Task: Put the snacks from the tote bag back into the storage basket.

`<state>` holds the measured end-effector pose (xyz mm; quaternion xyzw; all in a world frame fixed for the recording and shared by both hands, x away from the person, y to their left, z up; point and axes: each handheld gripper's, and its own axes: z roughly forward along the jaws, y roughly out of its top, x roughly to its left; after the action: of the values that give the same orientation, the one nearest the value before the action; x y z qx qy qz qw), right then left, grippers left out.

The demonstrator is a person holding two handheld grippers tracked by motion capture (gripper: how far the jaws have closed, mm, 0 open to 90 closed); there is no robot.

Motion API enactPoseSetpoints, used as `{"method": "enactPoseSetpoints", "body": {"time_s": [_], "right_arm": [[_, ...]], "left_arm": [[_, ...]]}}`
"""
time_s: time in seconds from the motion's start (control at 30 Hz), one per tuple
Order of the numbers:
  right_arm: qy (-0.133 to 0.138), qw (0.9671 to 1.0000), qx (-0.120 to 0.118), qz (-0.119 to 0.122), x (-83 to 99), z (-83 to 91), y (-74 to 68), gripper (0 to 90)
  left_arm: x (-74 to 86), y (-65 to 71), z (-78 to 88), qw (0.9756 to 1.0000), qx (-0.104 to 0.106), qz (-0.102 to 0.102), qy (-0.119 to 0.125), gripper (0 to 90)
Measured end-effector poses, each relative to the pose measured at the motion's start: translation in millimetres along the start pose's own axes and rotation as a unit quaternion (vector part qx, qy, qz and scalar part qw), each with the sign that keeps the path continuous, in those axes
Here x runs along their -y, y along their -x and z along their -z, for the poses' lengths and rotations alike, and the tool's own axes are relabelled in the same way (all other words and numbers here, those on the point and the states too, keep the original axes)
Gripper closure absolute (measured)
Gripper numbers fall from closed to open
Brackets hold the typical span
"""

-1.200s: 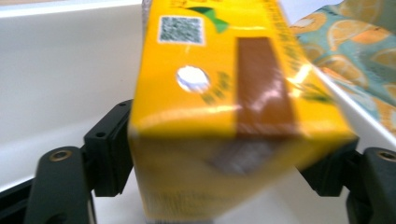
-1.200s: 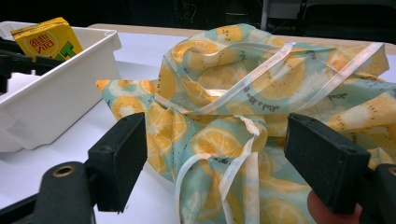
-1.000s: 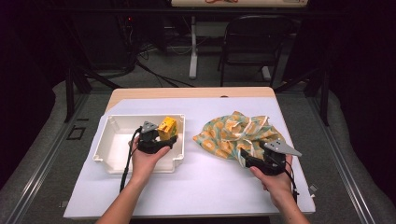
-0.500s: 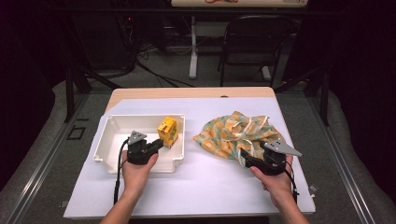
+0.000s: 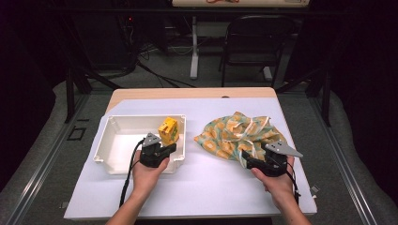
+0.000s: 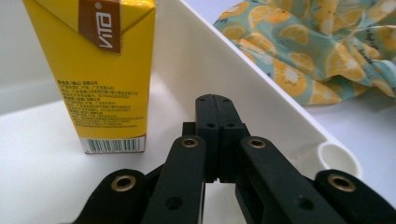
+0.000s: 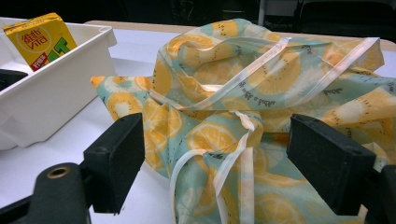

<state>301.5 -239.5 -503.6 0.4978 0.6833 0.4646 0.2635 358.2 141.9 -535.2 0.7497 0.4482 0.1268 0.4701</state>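
A yellow drink carton stands upright in the right part of a white tray. My left gripper sits just in front of the carton, inside the tray's near right corner. Its jaws are shut with nothing between them and stand apart from the carton. A drawstring bag printed with orange slices lies crumpled to the right of the tray. My right gripper is at the bag's near edge. It is open, with fabric and a drawstring between the wide-set jaws.
The tray and bag lie on a white sheet covering a wooden table. A folding chair and a desk leg with cables stand on the floor behind the table. The carton and tray also appear at left in the right gripper view.
My left gripper, close against the carton a second ago, drew back toward the person and shut; the carton stays standing in the tray. The right gripper and bag have not moved.
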Motion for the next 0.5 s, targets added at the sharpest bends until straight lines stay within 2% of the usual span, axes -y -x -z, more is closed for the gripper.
{"method": "enactPoseSetpoints", "body": {"time_s": [0.17, 0.4, 0.5], "right_arm": [[0.002, 1.0000, 0.000, 0.002, -0.4, -0.7, -2.1, 19.0], [-0.004, 1.0000, 0.000, 0.004, 0.6, -2.2, -3.7, 19.0], [-0.005, 1.0000, 0.000, 0.005, 0.7, -2.4, -3.9, 19.1]], "left_arm": [[-0.9, -6.0, -5.3, 0.9999, -0.015, 0.007, 0.003, 90.0], [-0.9, -16.4, -9.2, 0.9996, -0.016, 0.024, 0.003, 90.0], [-3.1, -16.5, -8.9, 0.9997, -0.020, 0.015, -0.006, 90.0]]}}
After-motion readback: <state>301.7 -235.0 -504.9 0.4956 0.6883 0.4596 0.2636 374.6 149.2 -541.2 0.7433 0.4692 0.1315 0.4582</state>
